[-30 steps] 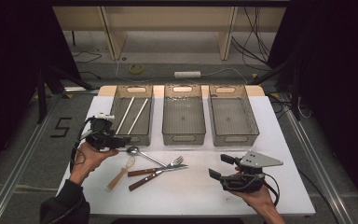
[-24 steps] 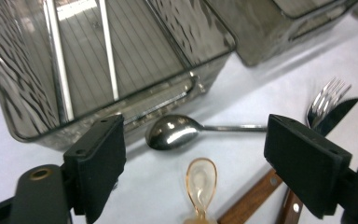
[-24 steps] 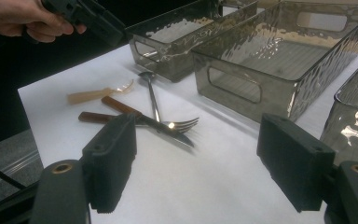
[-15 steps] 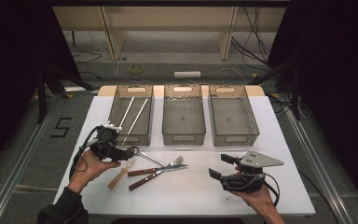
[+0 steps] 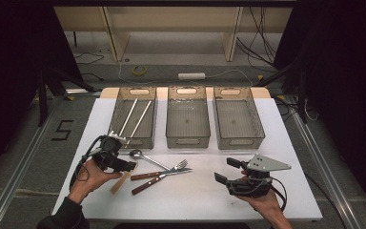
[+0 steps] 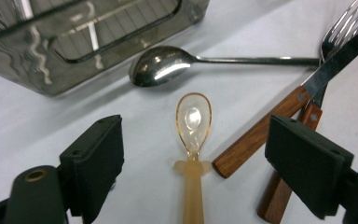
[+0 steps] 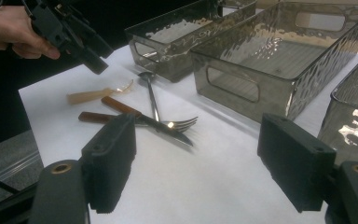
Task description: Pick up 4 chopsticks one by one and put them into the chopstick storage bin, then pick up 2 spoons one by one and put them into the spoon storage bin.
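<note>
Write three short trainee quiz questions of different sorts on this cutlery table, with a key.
1. True or false: the left gripper has closed its fingers on the amber plastic spoon.
2. How many grey bins stand in the row?
3. Which bin holds the two white sticks: A left bin, B middle bin, C right bin?

Key: 1 false, the fingers stand open either side of it; 2 three; 3 A.
</note>
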A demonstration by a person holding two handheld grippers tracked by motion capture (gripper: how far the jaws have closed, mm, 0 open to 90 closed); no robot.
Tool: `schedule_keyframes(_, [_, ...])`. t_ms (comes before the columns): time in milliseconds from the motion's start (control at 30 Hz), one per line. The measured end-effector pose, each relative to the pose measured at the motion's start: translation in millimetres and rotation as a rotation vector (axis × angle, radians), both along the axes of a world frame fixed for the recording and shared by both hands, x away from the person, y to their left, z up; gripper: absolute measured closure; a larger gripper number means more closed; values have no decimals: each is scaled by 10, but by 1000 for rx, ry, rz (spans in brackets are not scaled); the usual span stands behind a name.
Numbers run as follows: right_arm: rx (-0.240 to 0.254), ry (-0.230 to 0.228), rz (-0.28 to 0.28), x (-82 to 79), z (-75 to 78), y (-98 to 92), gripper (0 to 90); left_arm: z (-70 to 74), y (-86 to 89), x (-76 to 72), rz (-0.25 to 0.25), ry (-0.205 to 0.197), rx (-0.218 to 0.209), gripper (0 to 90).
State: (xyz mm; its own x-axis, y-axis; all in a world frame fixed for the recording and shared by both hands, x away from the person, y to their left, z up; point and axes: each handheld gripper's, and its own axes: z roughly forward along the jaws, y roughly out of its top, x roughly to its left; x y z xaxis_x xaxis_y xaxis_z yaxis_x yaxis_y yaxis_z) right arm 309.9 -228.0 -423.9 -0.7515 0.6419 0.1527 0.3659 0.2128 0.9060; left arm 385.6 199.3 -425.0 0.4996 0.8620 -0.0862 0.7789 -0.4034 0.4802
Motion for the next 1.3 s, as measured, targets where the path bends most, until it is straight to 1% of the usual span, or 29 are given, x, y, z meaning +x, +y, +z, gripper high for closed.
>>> schedule_keyframes(167, [-2, 3, -1, -18, 0, -6, 290, -38, -35, -36, -18, 17, 24, 190])
schedule_keyframes(367, [-1, 2, -3, -24, 2, -16, 290, -120, -81, -80, -38, 50, 63, 194])
schedule_keyframes(500, [-1, 2, 1, -23, 2, -6, 290, -186, -76, -102, -32, 79, 94, 218])
schedule_keyframes(567, [-2, 3, 2, -23, 4, -4, 290, -212, -65, -112, -27, 94, 99, 230])
schedule_keyframes(767, [-5, 2, 4, -28, 5, -1, 290, -246, -49, -132, -24, 110, 128, 265])
schedule_keyframes(933, [-2, 3, 0, -21, 0, -8, 291, -257, -36, -145, -31, 122, 144, 333])
schedule_keyframes(1200, [-8, 2, 4, -26, -2, 2, 291, -272, 9, -176, -29, 117, 152, 474])
schedule_keyframes(1300, [-8, 3, 4, -22, -2, 11, 291, -283, 15, -192, -44, 126, 154, 513])
